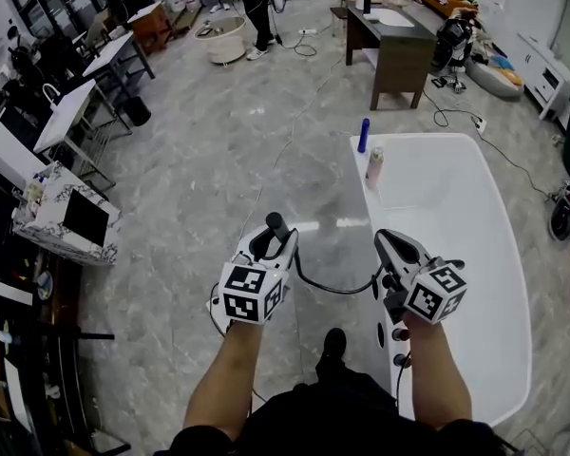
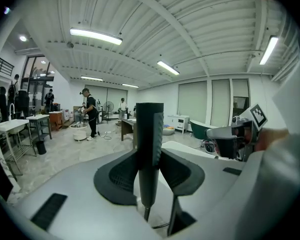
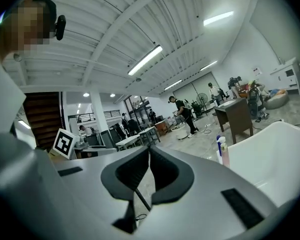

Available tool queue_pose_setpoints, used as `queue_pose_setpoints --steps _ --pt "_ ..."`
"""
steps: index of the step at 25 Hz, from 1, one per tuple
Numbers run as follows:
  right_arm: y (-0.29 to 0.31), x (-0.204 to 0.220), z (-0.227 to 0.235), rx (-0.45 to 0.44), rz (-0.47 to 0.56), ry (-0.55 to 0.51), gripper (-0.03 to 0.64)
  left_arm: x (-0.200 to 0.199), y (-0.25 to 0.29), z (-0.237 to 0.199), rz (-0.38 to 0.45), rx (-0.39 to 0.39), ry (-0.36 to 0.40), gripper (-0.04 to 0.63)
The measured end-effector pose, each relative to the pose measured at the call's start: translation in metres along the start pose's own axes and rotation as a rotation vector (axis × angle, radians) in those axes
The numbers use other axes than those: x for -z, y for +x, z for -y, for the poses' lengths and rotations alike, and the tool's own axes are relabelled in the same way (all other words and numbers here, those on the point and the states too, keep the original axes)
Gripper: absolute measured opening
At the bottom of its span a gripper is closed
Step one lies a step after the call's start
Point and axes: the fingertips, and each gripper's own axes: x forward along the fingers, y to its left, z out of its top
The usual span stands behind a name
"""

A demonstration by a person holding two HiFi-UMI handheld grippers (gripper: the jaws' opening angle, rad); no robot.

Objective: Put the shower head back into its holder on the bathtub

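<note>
The black shower head (image 1: 277,223) stands upright between the jaws of my left gripper (image 1: 278,236), which is shut on its handle (image 2: 149,149). Its thin black hose (image 1: 334,289) sags across to my right gripper (image 1: 390,241), whose jaws are shut on it (image 3: 139,195). Both grippers hang over the floor just left of the white bathtub (image 1: 499,218). Round metal fittings (image 1: 399,334) sit on the tub's near rim, below the right gripper. I cannot make out the holder itself.
A blue bottle (image 1: 364,134) and a pink bottle (image 1: 374,167) stand on the tub's far left rim. A dark desk (image 1: 391,47) is beyond it. White tables (image 1: 71,112) and a patterned box (image 1: 66,218) line the left. People stand at the far end.
</note>
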Motion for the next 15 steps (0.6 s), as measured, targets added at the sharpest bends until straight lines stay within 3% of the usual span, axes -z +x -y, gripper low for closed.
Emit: queue_pose_setpoints --steps 7,15 --pt "0.011 -0.013 0.024 -0.007 -0.037 -0.036 0.024 -0.013 0.040 -0.002 -0.029 0.002 0.013 0.147" --pt "0.006 -0.028 0.052 0.036 -0.031 -0.061 0.017 -0.044 0.076 0.011 0.026 0.043 0.049 0.147"
